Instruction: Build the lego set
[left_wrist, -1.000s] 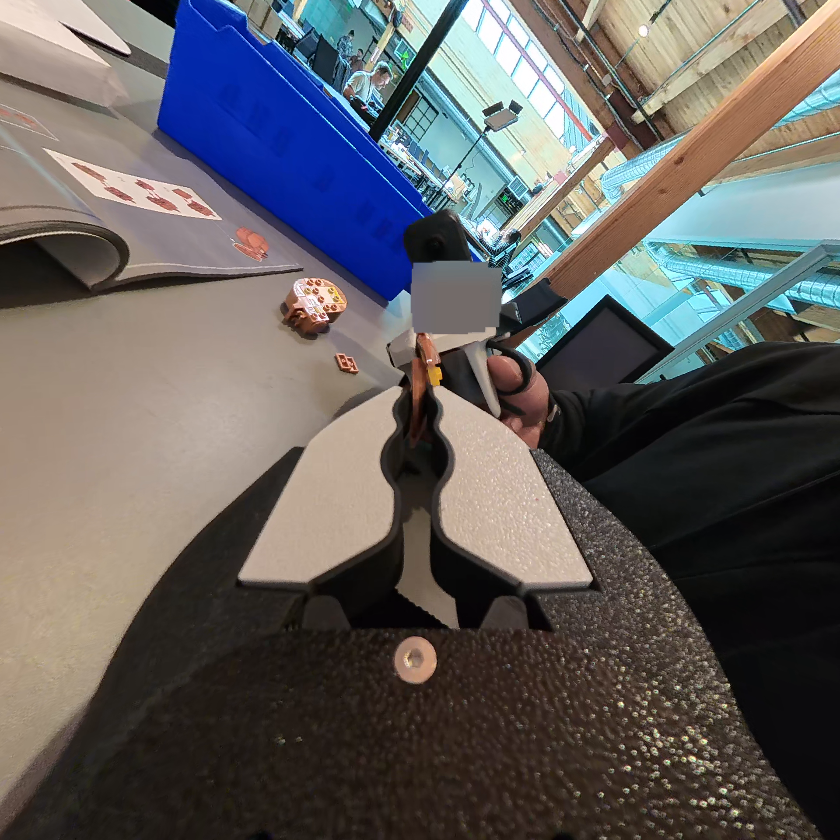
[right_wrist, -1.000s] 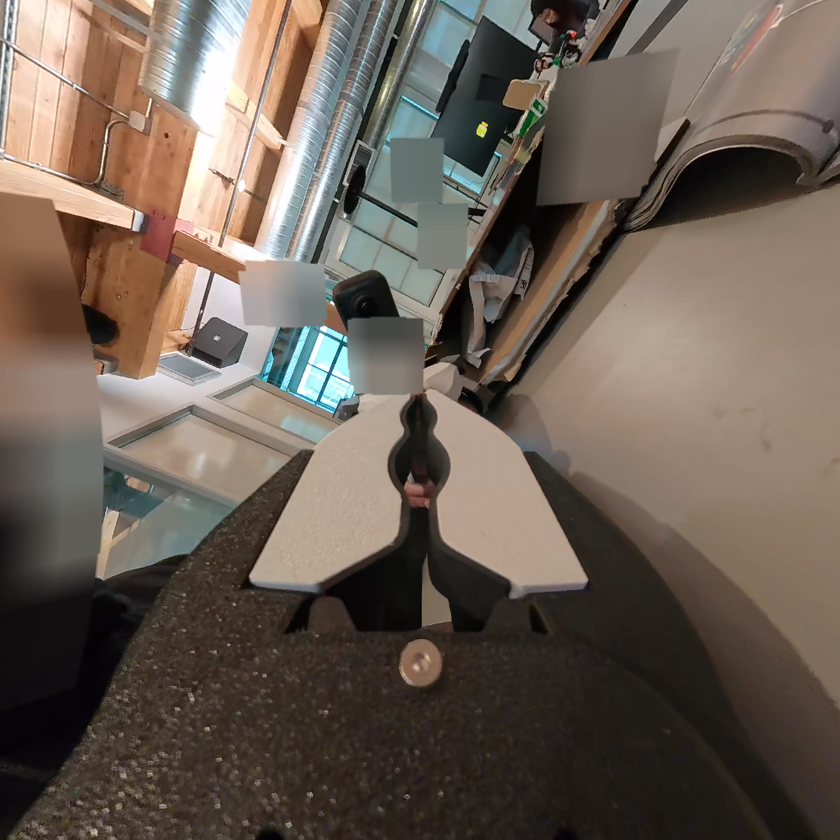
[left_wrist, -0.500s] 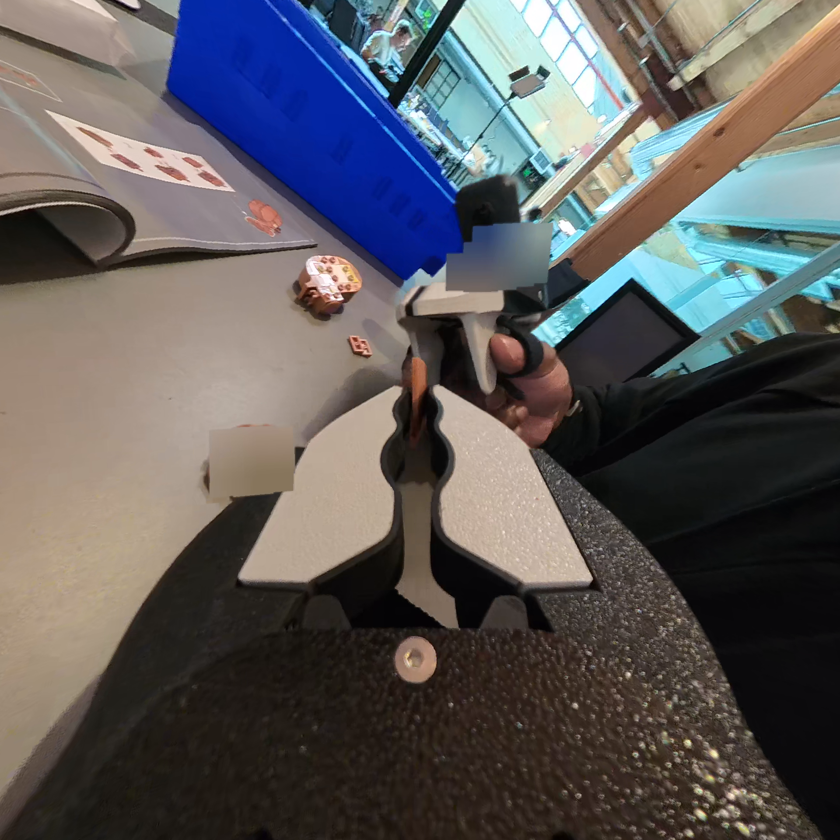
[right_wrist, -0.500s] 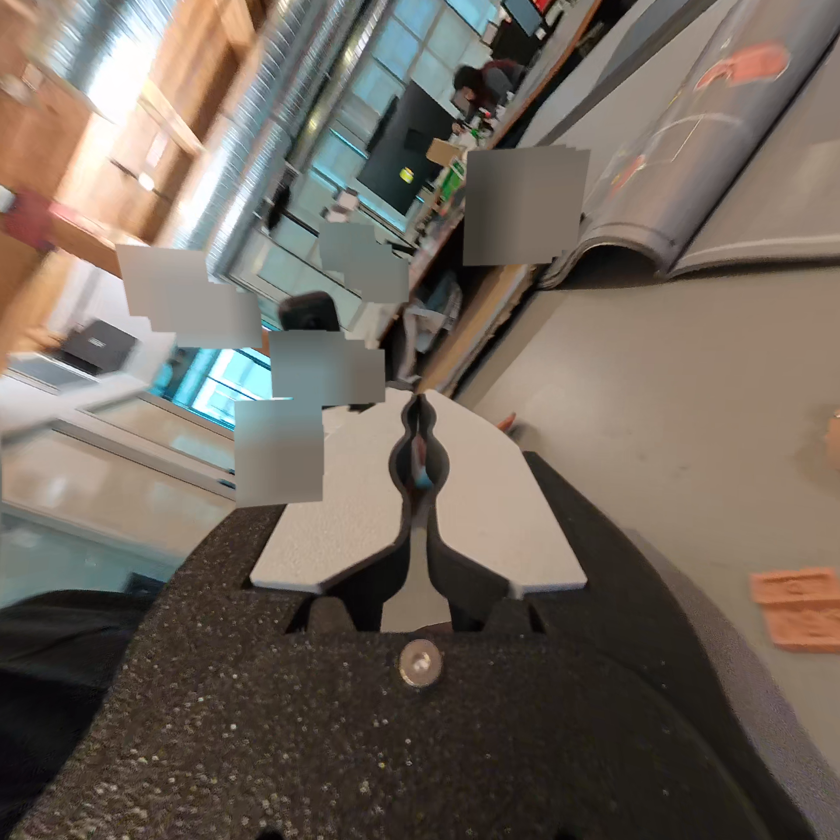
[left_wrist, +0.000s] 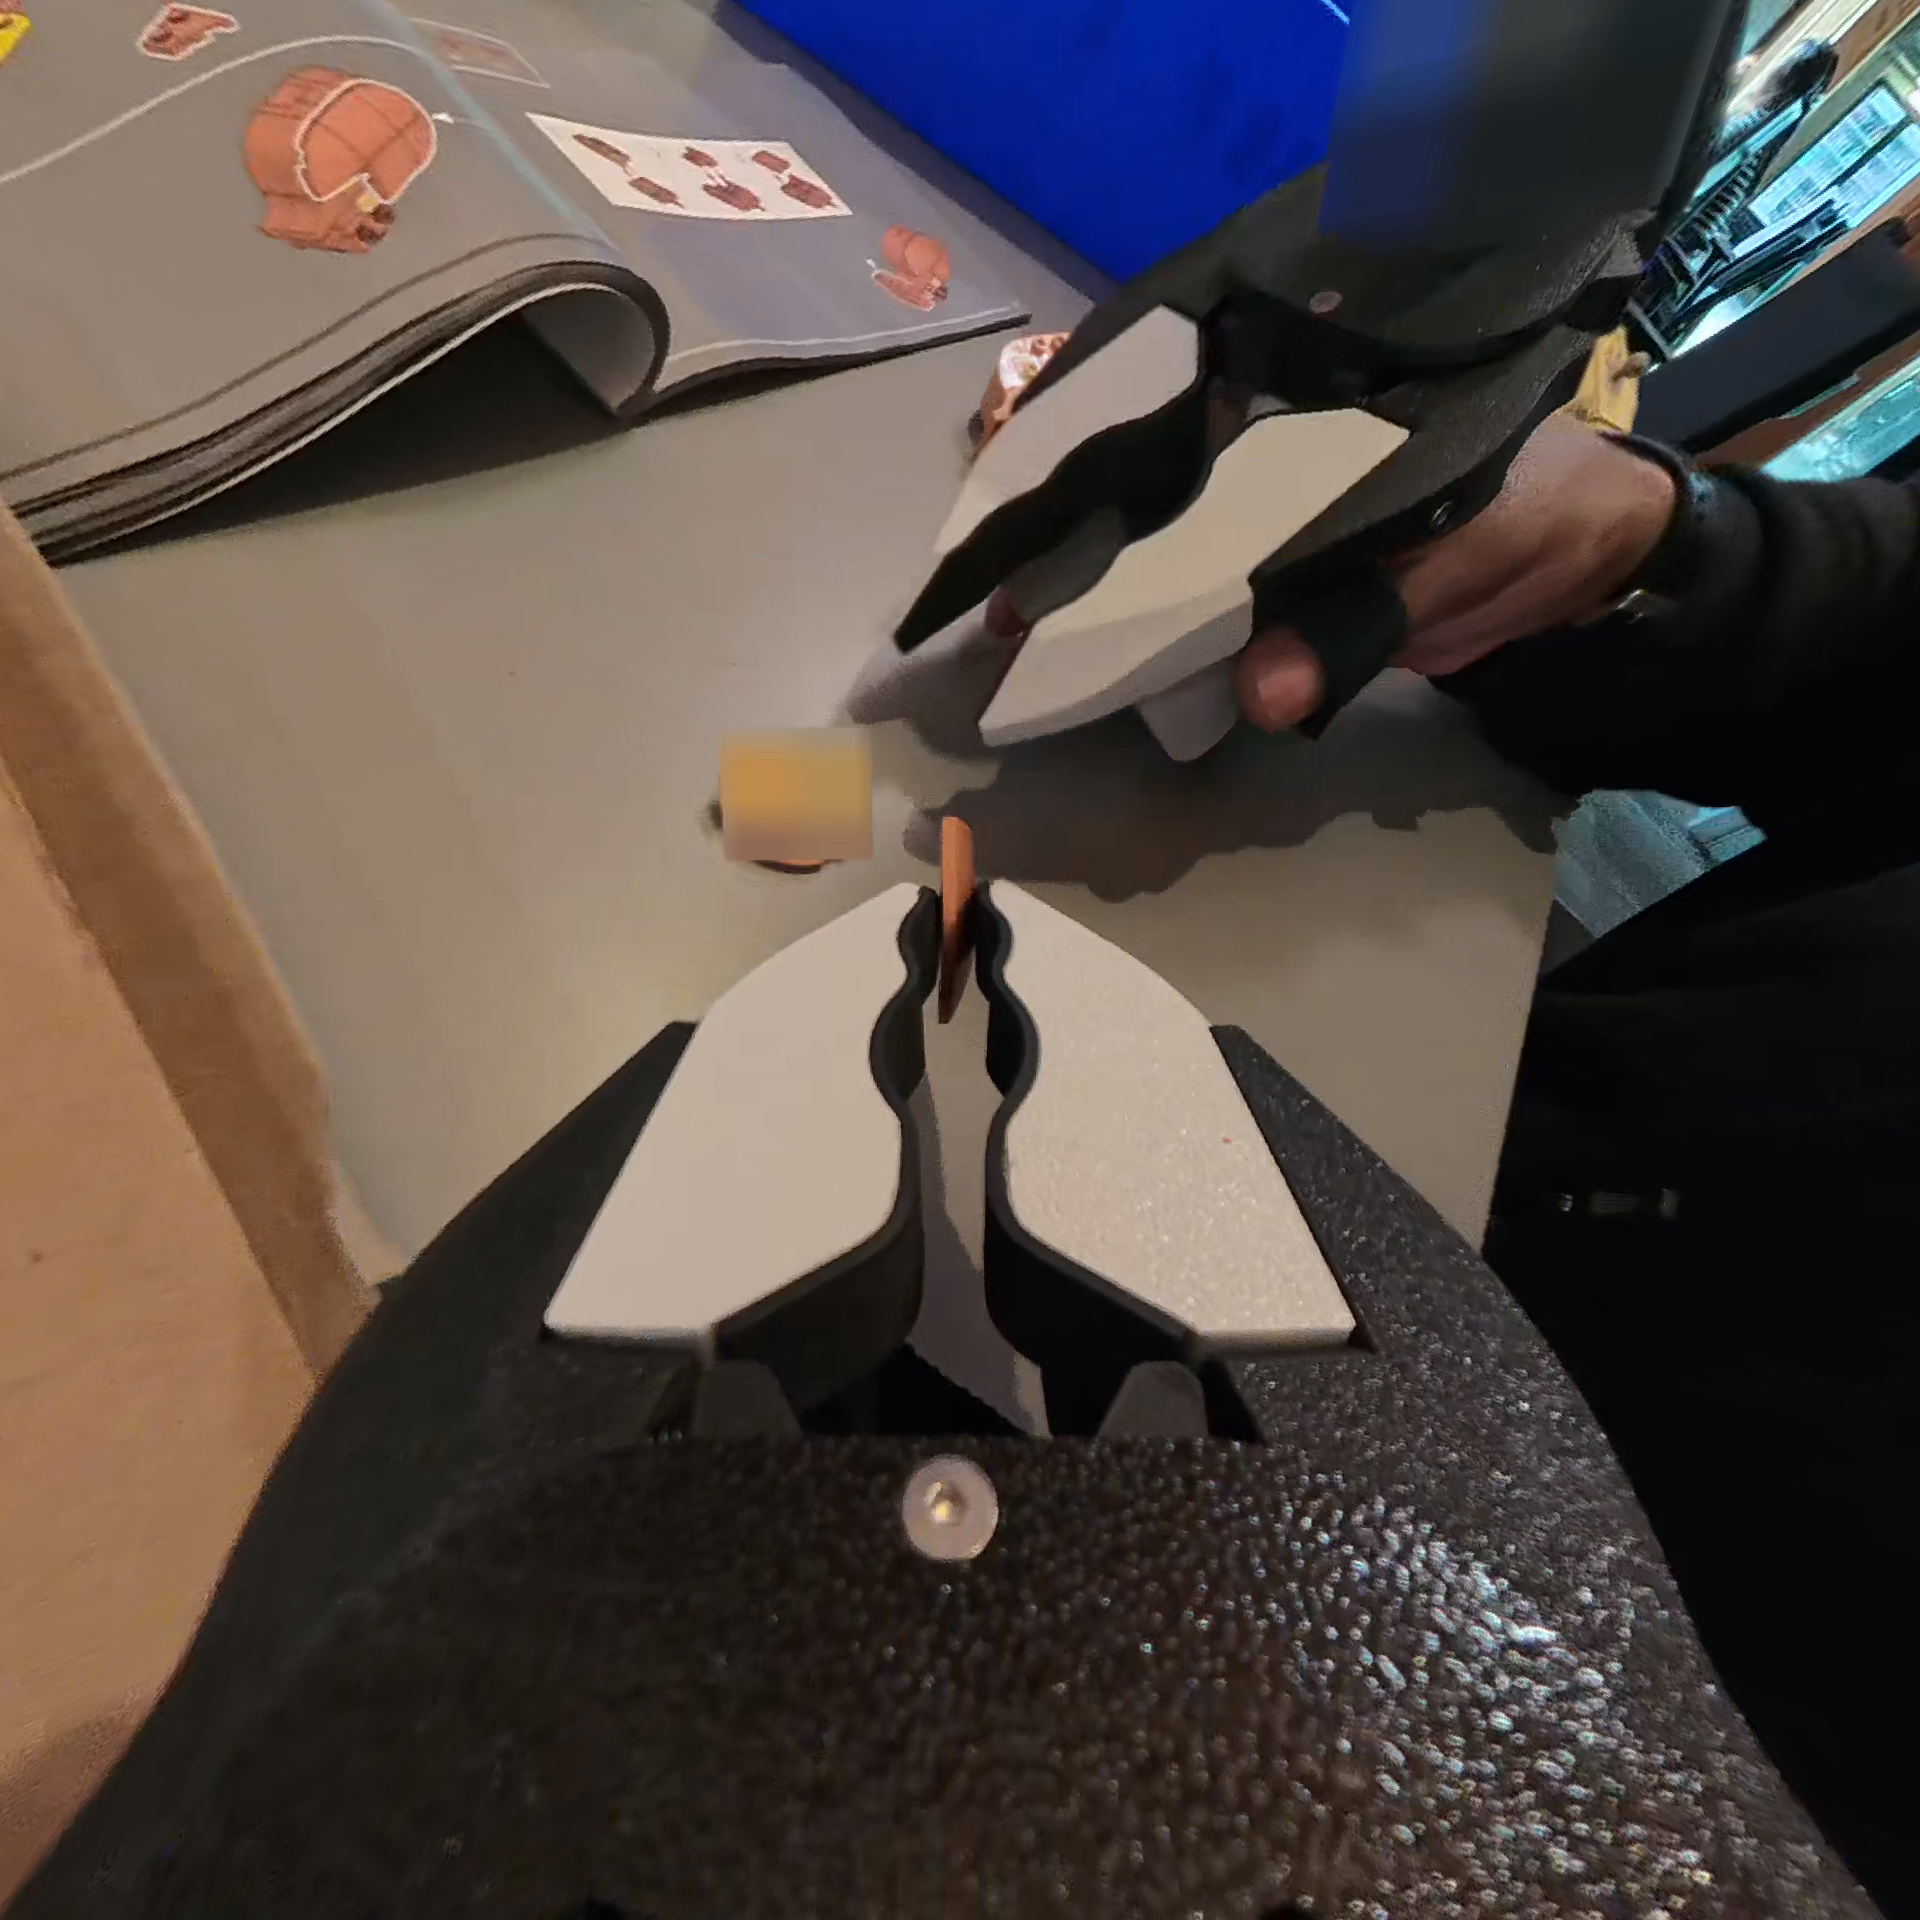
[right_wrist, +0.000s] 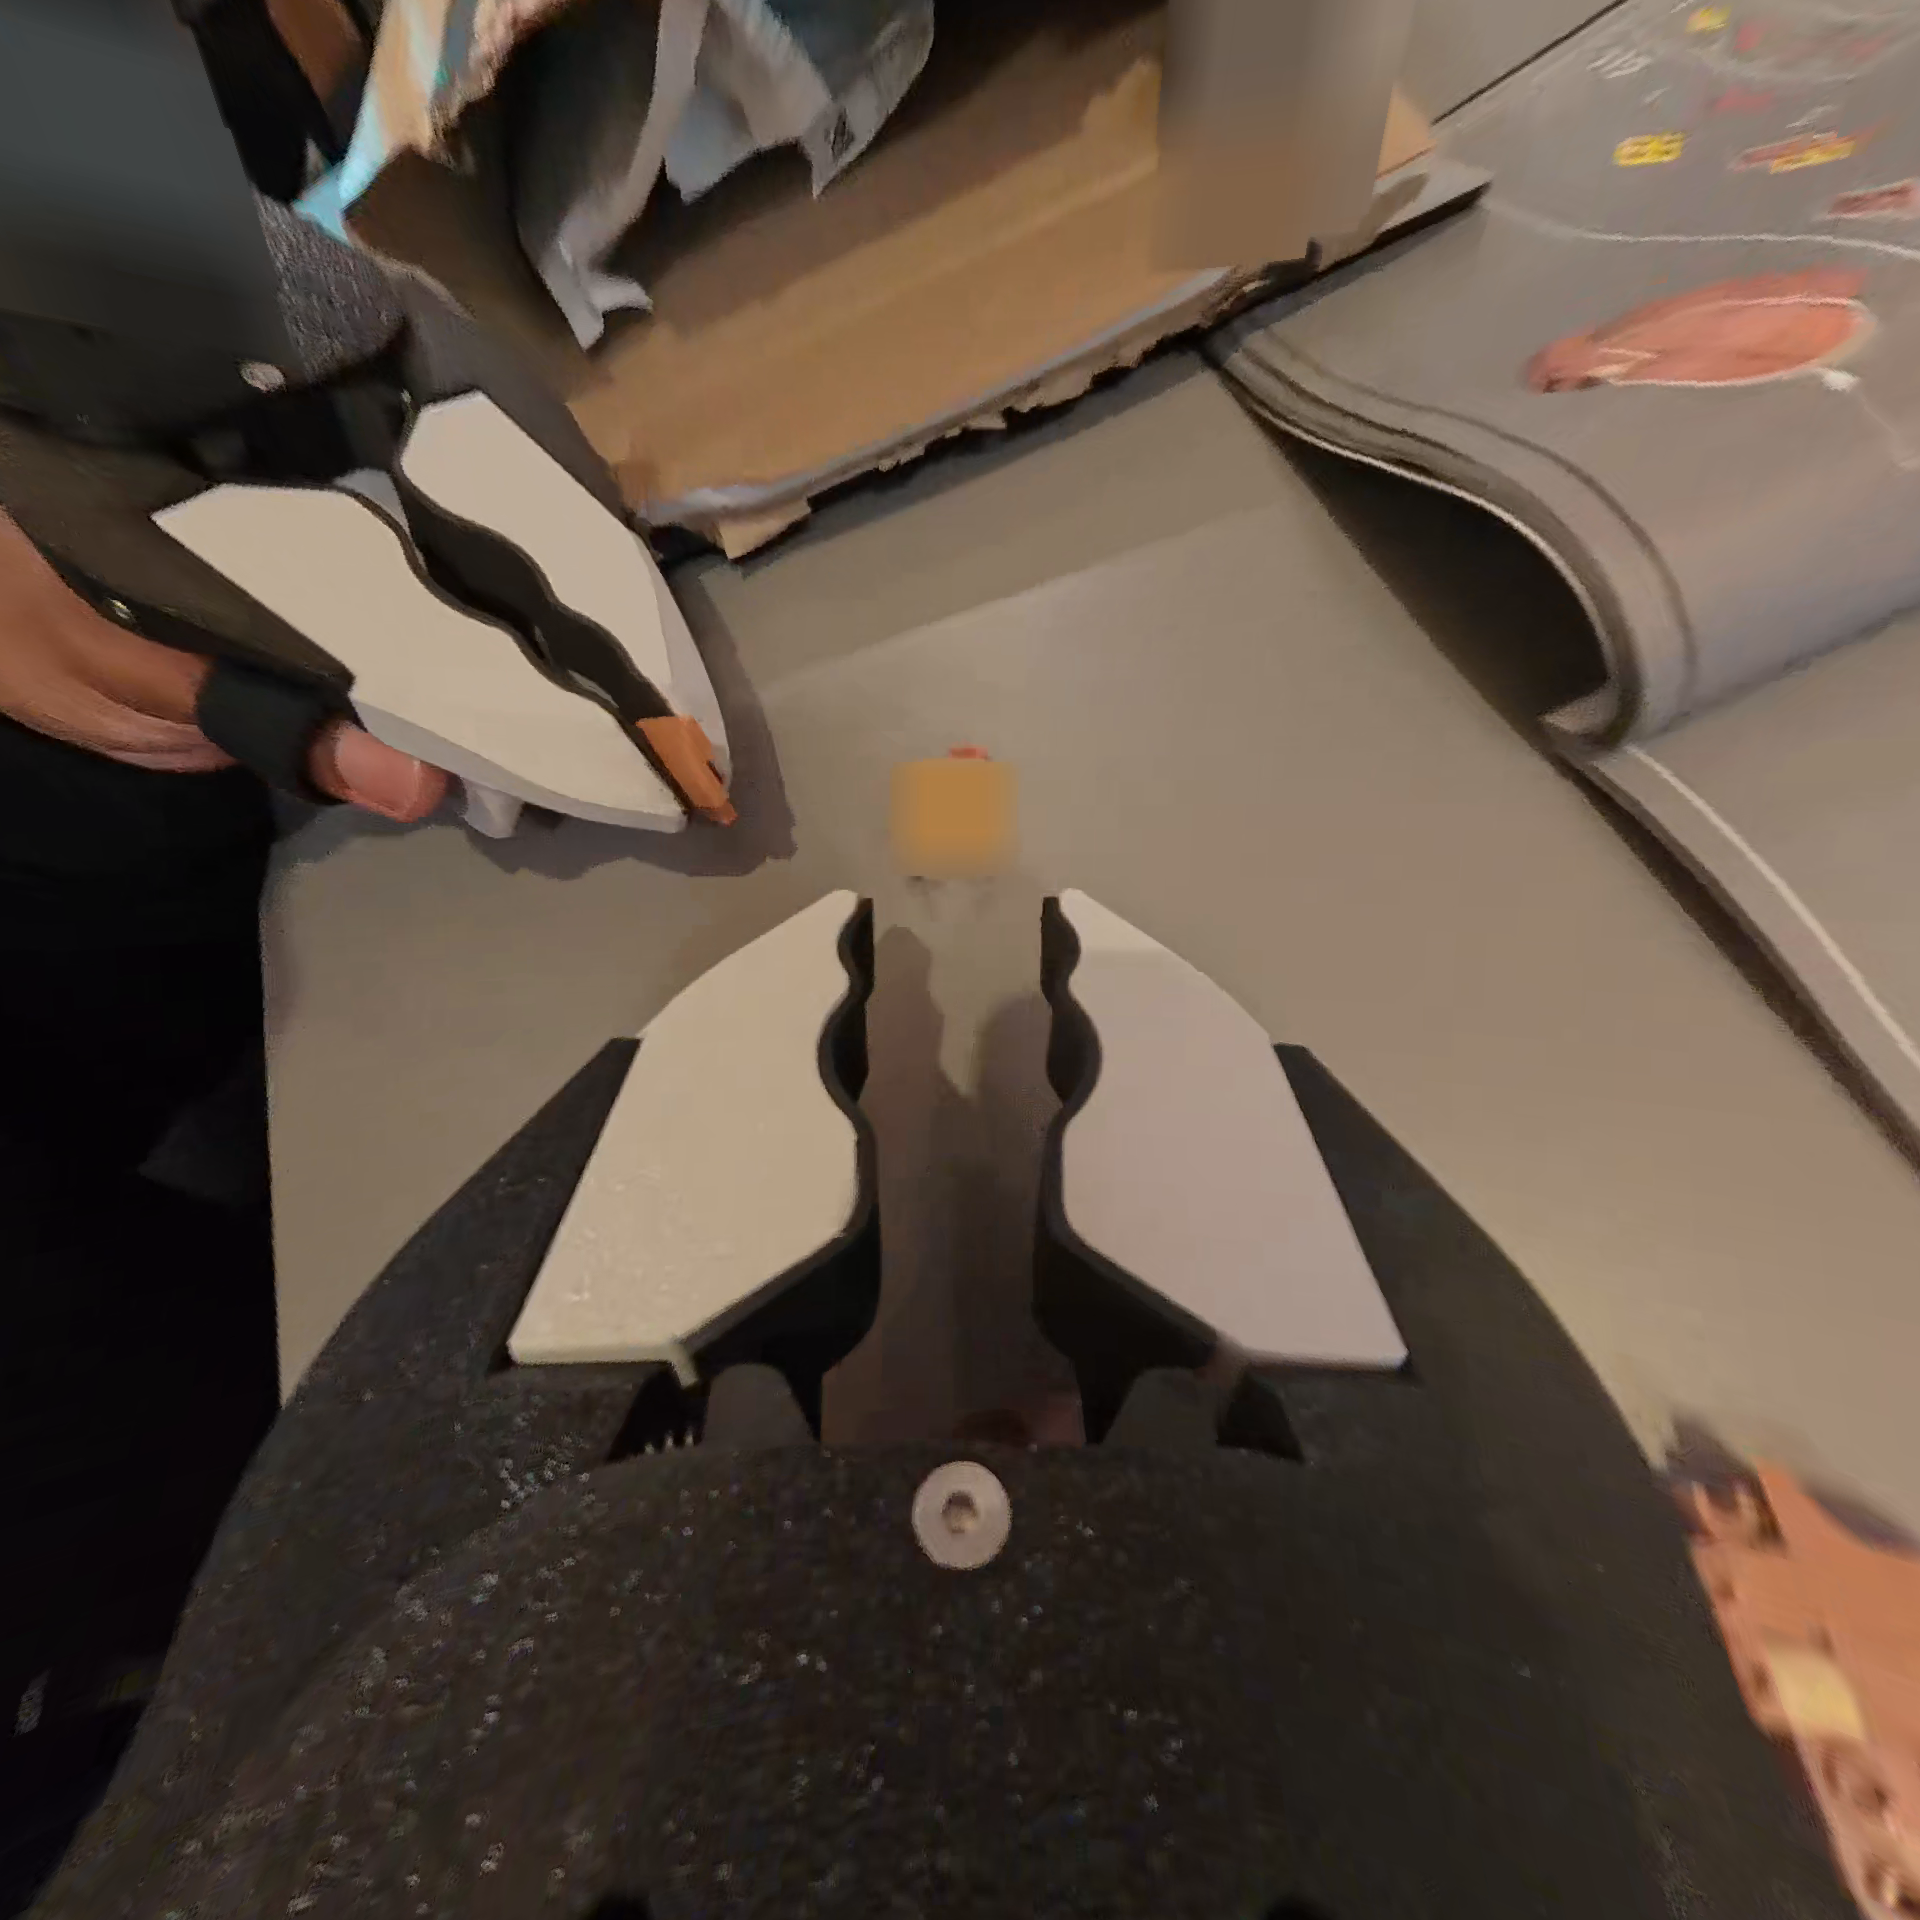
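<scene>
One thin orange piece (left_wrist: 954, 914) pinched in left gripper (left_wrist: 951, 896); booklet (left_wrist: 436, 208) print unreadable.

From my seat this reads as a workshop or lab bench rather than a home. I see a plain grey table (left_wrist: 436, 665) with an open instruction booklet (left_wrist: 395, 208) at the upper left of the left wrist view, a big blue plastic bin (left_wrist: 1049, 114) along the top, and dark monitors with window glazing at the upper right. In the right wrist view, torn cardboard (right_wrist: 914, 312) and crumpled plastic bags (right_wrist: 707, 135) fill the top of the frame.
</scene>
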